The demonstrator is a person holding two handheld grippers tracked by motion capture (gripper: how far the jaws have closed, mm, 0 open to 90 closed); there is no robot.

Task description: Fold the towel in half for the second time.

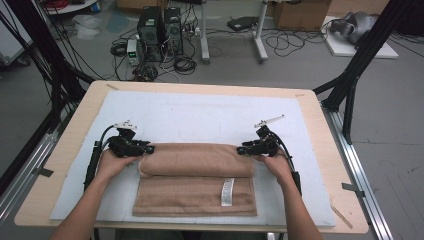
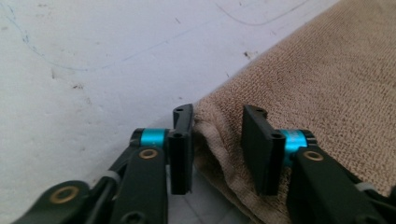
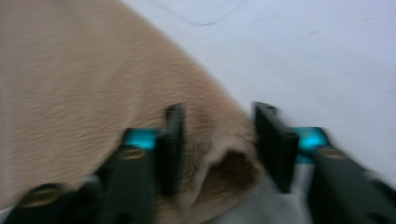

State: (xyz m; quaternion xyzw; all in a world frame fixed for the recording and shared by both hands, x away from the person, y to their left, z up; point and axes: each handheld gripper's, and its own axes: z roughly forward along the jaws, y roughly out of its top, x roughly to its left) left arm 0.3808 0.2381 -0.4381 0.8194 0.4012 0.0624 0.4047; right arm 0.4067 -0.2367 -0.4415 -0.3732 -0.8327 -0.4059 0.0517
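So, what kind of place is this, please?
Probably a lab or workshop for recording handling tasks: computer towers and loose cables on the floor, cardboard boxes, and a padded table in a black frame.

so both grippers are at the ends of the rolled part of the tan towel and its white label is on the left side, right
Not quite: the high view shows the white label toward the right side of the towel. The left gripper and right gripper are at the roll's ends.

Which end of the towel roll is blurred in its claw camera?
The end at the right claw: the towel smears there, while the left claw view is sharp.
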